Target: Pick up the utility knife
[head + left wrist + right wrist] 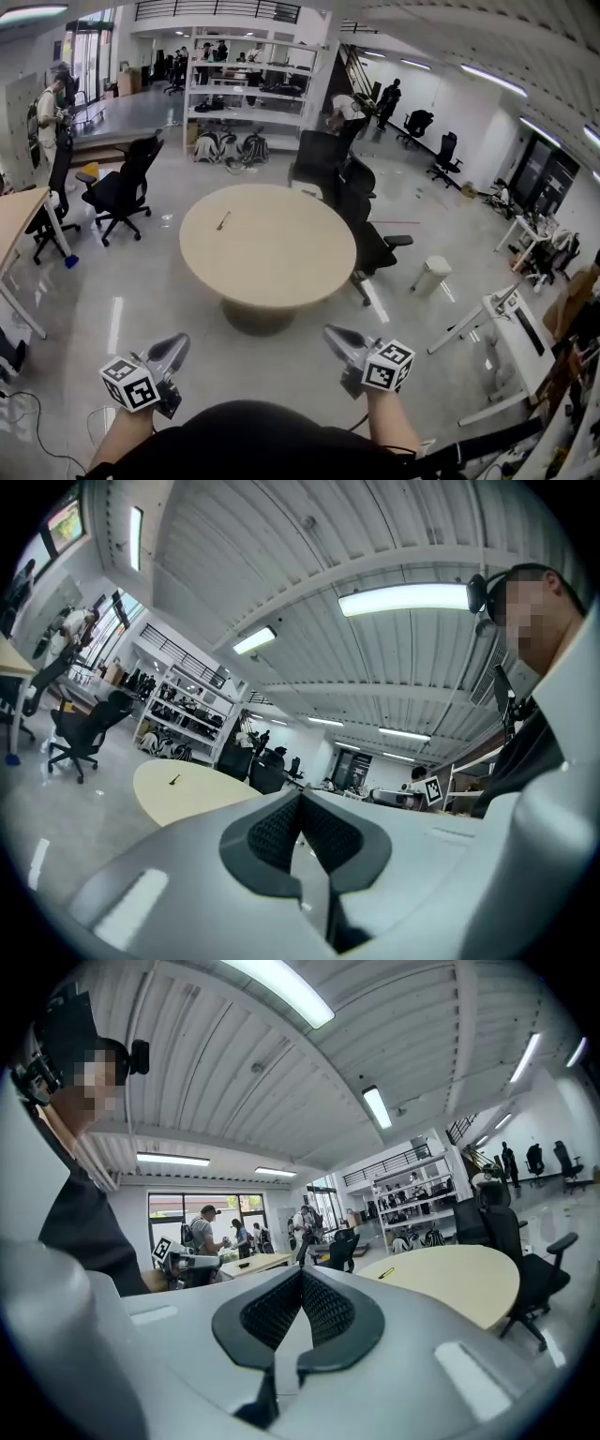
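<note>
Closest to the head camera, the person's black-clad torso (253, 441) is filling the near edge, and two bare forearms (122, 433) are reaching forward over the glossy grey floor (122, 300).

On the left, the grey plastic left gripper (178, 341) is pointing level toward the far side, with its black-and-white marker cube (130, 382) sitting just behind the jaws. In the left gripper view its two dark ribbed pads are pressing flat against each other, with nothing between them.

On the right, the matching grey right gripper (331, 332) is mirroring it. Its jaws are likewise closed tight and are carrying nothing.

Beyond both grippers, a large round beige table (281, 267) is standing on a single central pedestal. The small, slim yellowish utility knife (223, 221) is lying flat on the far left part of the tabletop, well apart from either gripper.

Black office chairs (361, 225) are crowding the table's far right side, and another is standing well to its left. A white waste bin (432, 275) is sitting on the floor to the right of the table. At the far end a white open shelving unit (248, 84) is holding assorted goods, and several people are standing around the room.
</note>
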`<state>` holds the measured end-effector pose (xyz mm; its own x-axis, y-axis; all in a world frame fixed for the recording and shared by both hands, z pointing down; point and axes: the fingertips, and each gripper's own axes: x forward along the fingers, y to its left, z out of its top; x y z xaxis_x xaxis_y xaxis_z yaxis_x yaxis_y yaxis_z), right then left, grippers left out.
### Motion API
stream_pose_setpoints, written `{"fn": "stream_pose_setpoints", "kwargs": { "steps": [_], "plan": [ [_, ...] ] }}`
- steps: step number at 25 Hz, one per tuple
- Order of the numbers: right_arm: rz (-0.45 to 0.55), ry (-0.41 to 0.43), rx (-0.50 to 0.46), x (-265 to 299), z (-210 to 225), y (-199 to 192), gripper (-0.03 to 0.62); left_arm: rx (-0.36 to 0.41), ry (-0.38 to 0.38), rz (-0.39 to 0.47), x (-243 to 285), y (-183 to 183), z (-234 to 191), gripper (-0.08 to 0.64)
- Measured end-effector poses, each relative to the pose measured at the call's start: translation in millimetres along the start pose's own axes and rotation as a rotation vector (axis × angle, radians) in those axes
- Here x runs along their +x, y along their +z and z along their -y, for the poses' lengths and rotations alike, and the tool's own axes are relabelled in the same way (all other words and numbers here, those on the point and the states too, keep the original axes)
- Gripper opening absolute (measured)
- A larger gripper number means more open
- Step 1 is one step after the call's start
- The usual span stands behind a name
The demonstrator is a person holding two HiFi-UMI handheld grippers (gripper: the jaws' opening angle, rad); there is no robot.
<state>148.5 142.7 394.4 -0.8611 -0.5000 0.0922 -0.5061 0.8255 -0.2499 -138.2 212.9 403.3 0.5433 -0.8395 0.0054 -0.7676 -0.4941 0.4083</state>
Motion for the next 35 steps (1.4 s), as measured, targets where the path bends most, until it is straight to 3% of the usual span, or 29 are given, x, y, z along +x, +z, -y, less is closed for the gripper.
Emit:
{"fn": "stream_pose_setpoints", "kwargs": {
  "steps": [10, 18, 26, 30, 35],
  "plan": [
    [0.019, 0.011, 0.052, -47, 106, -4, 0.014, 0.018, 0.028, -0.062, 100, -27, 36, -0.008],
    [0.011, -0.061, 0.111, -50, 157, -19, 0.014, 0.009, -0.021, -0.115, 160, -30, 18, -0.008],
    [0.004, -0.195, 0.062, 7, 188, 10, 0.014, -0.034, -0.15, -0.128, 221, -9, -62, -0.008],
    [0.033, -0.237, 0.047, 57, 198, 39, 0.014, -0.023, -0.211, -0.117, 248, 32, -109, -0.008],
    [0.052, -0.258, 0.019, 135, 200, 71, 0.014, -0.024, -0.236, -0.126, 260, 75, -183, -0.008]
  ]
}}
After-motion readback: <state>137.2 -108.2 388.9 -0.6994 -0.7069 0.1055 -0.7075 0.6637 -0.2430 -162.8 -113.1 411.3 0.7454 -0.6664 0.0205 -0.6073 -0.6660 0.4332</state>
